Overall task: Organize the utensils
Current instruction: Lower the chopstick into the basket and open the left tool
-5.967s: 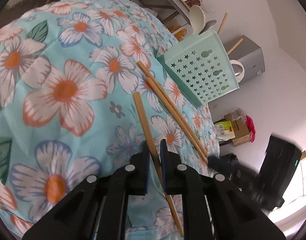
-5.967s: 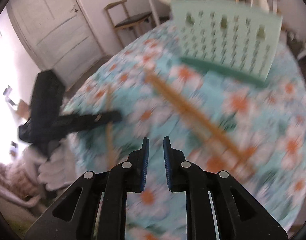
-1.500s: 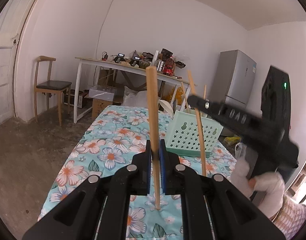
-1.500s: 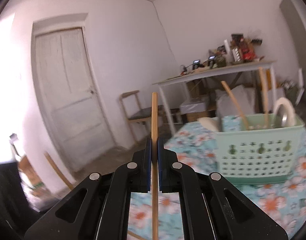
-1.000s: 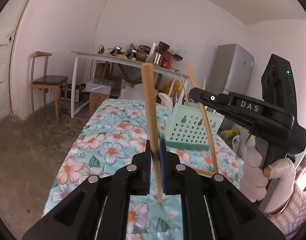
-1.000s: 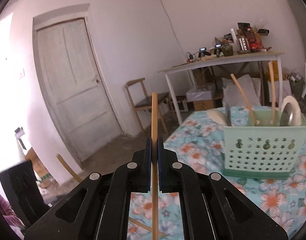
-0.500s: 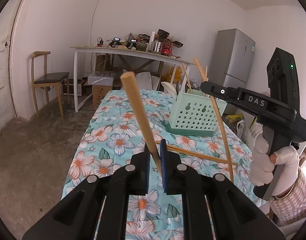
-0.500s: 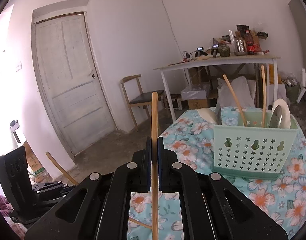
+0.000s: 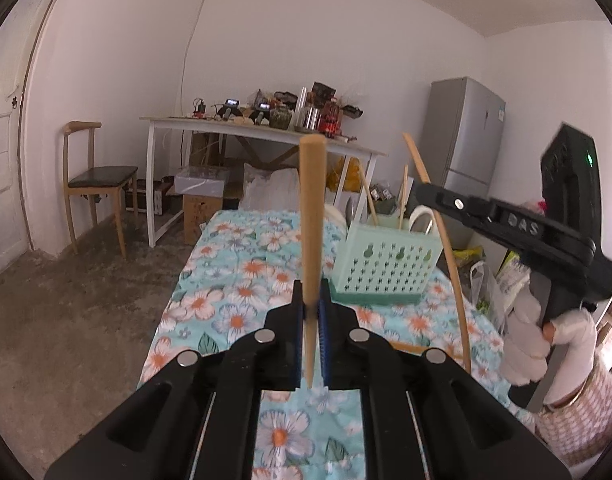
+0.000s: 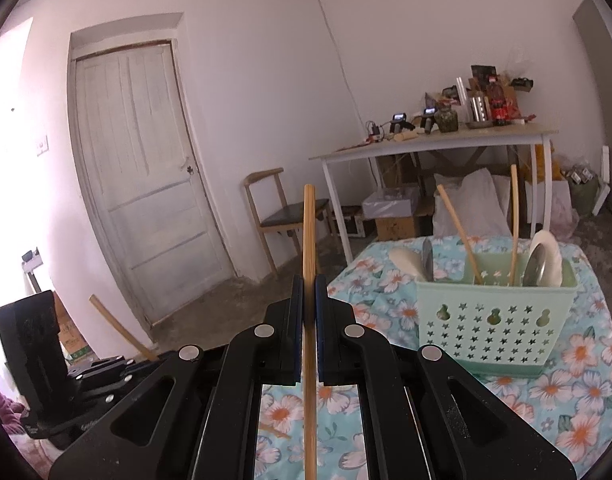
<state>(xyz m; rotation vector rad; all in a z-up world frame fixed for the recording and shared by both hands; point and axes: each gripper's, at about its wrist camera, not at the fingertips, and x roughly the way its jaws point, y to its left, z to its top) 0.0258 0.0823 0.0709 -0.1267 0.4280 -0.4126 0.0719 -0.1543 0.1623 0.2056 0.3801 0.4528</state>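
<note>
Now, step in hand: each gripper carries one wooden chopstick upright above the table; judged next move is dropping both into the mint-green utensil basket [image 10: 496, 326].
Room: white walls, a panelled door [image 10: 146, 184], a wooden chair [image 9: 94, 184], a cluttered white work table [image 9: 262, 136] and a grey fridge [image 9: 464, 136] behind.
Surface: table under a turquoise floral cloth [image 9: 242, 292]; the basket stands on it towards the far end.
Basket: star-punched walls, already holding two chopsticks, spoons and a white ladle-like piece; open top.
Left gripper [image 9: 314, 312]: jaws closing narrow on the left chopstick [image 9: 312, 216], pads against it low on the shaft, most of the stick above the grip.
Right gripper [image 10: 309, 300]: jaws nearly together, clamped on the right chopstick [image 10: 309, 240], gripped nearer mid-length, stick running above and below the pads.
Right hand: gloved, seen in the left view at [image 9: 546, 332], well to the right of the basket.
Loose piece: one more chopstick [image 9: 410, 347] lies on the cloth near the basket's front; its far part is hidden.
Doing it well: lift until the lower tips clear the basket rim, keep the sticks vertical, lower one at a time into a free gap.
Risk: the low-held left stick may pivot in the pads; tips may catch the ladle or the sticks already inside.
</note>
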